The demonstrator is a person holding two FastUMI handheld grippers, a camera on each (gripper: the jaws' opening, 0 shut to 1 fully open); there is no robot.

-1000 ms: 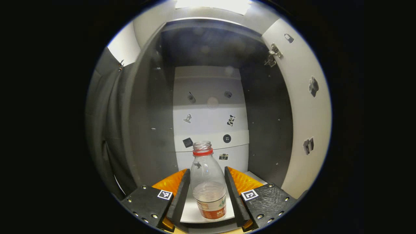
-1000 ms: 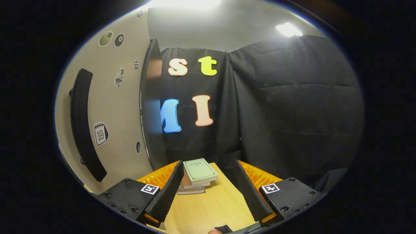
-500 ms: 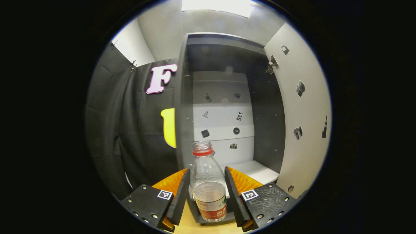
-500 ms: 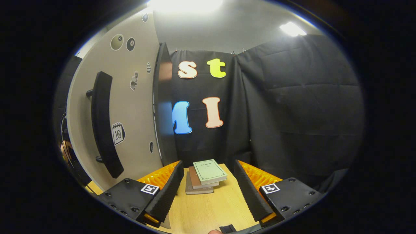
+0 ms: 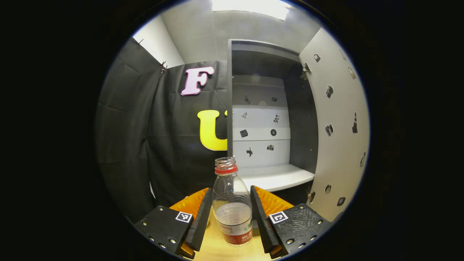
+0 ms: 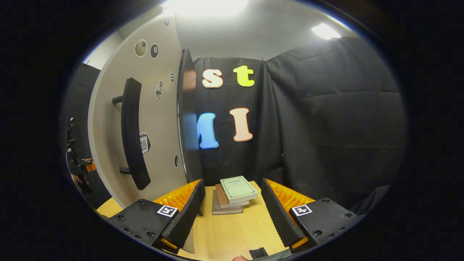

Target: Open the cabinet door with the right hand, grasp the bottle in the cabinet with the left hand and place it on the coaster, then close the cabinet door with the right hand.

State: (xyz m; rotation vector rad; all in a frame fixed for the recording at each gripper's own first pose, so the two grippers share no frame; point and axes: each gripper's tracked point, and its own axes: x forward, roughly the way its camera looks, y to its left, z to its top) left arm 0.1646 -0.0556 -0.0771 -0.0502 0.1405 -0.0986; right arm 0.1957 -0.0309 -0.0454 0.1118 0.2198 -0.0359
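Beyond the wooden counter the cabinet stands open, my left gripper clamped mid-body on the light, slick, capless bottle, right gripper apart.

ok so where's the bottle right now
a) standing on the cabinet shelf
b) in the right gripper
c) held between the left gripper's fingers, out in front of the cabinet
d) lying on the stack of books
c: in the left gripper view the bottle stands upright between the fingers of the left gripper, with the cabinet shelf bare behind it.
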